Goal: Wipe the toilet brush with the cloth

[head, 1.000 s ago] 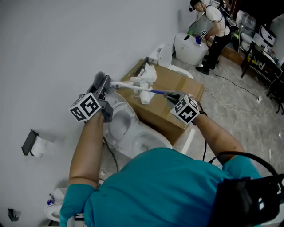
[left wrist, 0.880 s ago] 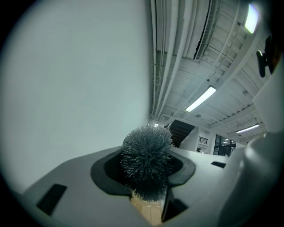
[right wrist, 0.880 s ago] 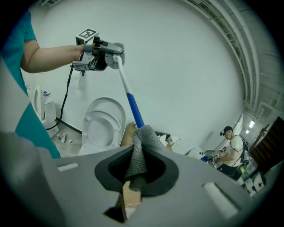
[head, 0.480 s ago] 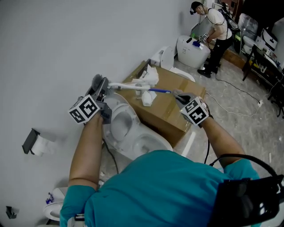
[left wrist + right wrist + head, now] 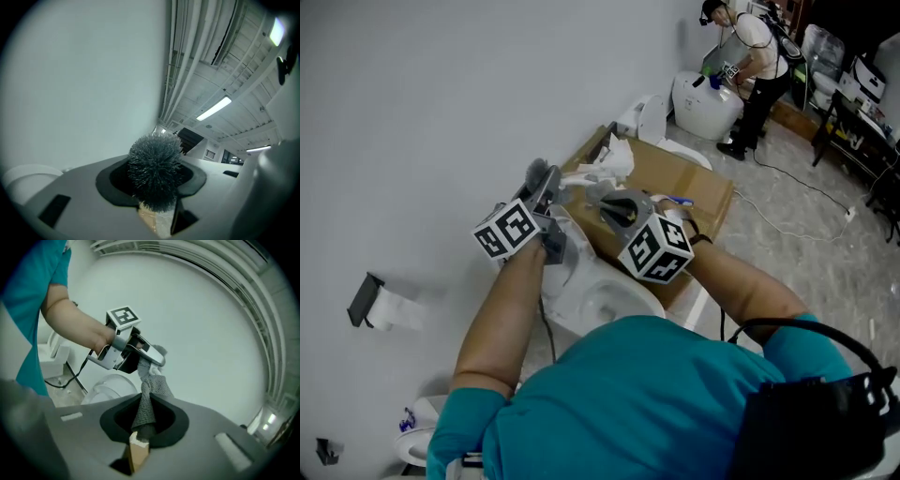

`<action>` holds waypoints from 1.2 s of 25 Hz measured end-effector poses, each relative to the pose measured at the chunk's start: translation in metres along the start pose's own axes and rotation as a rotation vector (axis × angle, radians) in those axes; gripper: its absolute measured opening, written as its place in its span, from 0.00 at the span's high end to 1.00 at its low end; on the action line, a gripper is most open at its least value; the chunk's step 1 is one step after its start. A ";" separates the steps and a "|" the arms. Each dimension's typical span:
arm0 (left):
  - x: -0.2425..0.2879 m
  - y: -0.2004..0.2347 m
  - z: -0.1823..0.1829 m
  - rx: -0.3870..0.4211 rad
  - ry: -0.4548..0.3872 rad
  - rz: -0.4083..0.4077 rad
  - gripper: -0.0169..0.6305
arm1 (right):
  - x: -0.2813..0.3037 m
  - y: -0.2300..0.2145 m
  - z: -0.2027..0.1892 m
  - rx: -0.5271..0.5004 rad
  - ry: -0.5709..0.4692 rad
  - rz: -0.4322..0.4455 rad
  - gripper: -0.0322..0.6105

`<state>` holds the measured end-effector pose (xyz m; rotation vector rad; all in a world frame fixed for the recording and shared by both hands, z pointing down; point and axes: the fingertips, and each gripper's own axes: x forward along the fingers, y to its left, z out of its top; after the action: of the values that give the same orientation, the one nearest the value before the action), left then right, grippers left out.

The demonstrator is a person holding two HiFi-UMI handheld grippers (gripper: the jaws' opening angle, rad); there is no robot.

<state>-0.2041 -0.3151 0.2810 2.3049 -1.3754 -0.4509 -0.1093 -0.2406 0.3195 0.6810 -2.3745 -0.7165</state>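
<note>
- Head view has both grippers close together above the toilet [image 5: 614, 286], with a cardboard box [image 5: 705, 199] just behind. The left gripper [image 5: 542, 183] carries the toilet brush [image 5: 536, 171] by its bristle end, near the wall.
- Left gripper view gives what that one can't: the bristle ball sits wedged between the jaws, which are closed on it (a soft, springy hold, I'd say).
- Right gripper view shows the right gripper [image 5: 143, 427] pinched tight on a grey cloth [image 5: 150, 390], which stretches up to the left gripper's tip. It shows nothing of the brush handle.
- Bristles give under pressure, so a firm drag of the cloth could twist the brush or work it loose.
- Only a narrow fold of cloth is in the pinch, and it could snag on the bristles and pull free.
- A blue tip [image 5: 680, 200] past the right gripper may be the handle's end (I can't be sure). If the handle swung, it could sweep the crumpled white wrapping [image 5: 609, 159] off the box.
</note>
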 end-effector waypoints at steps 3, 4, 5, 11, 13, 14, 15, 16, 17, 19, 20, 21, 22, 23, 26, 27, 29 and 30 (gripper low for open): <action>0.008 -0.012 -0.011 -0.037 0.022 -0.019 0.69 | 0.016 0.001 0.008 -0.167 0.032 -0.064 0.91; 0.010 -0.015 -0.013 -0.040 0.027 -0.020 0.69 | 0.020 0.000 0.008 -0.211 0.047 -0.084 0.91; 0.011 -0.016 -0.015 -0.040 0.032 -0.019 0.69 | 0.024 -0.001 0.006 -0.252 0.064 -0.100 0.91; 0.015 -0.022 -0.026 -0.026 0.059 -0.018 0.69 | 0.035 -0.004 -0.006 -0.360 0.147 -0.162 0.91; 0.014 -0.022 -0.026 -0.025 0.057 -0.017 0.69 | 0.033 -0.005 -0.002 -0.353 0.136 -0.177 0.91; 0.013 -0.021 -0.025 -0.028 0.055 -0.015 0.69 | 0.032 -0.005 0.001 -0.354 0.126 -0.191 0.91; 0.012 -0.021 -0.025 -0.028 0.053 -0.014 0.69 | 0.030 -0.005 0.003 -0.359 0.118 -0.208 0.91; 0.012 -0.020 -0.024 -0.027 0.053 -0.012 0.69 | 0.029 -0.005 0.004 -0.366 0.114 -0.222 0.91; 0.012 -0.020 -0.024 -0.027 0.054 -0.012 0.69 | 0.030 -0.006 0.004 -0.372 0.116 -0.231 0.91; 0.014 -0.021 -0.026 -0.031 0.059 -0.016 0.69 | 0.032 -0.009 0.001 -0.375 0.132 -0.238 0.91; 0.016 -0.022 -0.026 -0.034 0.061 -0.018 0.69 | 0.032 -0.011 -0.002 -0.371 0.143 -0.239 0.91; 0.017 -0.023 -0.027 -0.036 0.062 -0.019 0.69 | 0.033 -0.013 -0.005 -0.363 0.153 -0.240 0.91; 0.018 -0.024 -0.028 -0.036 0.063 -0.020 0.69 | 0.032 -0.014 -0.007 -0.353 0.161 -0.240 0.91; 0.018 -0.024 -0.028 -0.035 0.064 -0.021 0.69 | 0.032 -0.015 -0.009 -0.342 0.167 -0.239 0.91; 0.019 -0.024 -0.027 -0.026 0.065 -0.025 0.69 | 0.030 -0.017 -0.012 -0.313 0.170 -0.235 0.91; 0.019 -0.024 -0.027 -0.023 0.066 -0.027 0.69 | 0.030 -0.018 -0.014 -0.299 0.171 -0.234 0.91; 0.019 -0.023 -0.027 -0.016 0.066 -0.028 0.69 | 0.028 -0.018 -0.019 -0.270 0.178 -0.232 0.91; 0.019 -0.023 -0.027 -0.012 0.065 -0.027 0.69 | 0.027 -0.018 -0.022 -0.260 0.182 -0.232 0.91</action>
<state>-0.1657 -0.3169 0.2918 2.3097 -1.3092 -0.3879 -0.1095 -0.2776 0.3337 0.8758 -2.0120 -0.9967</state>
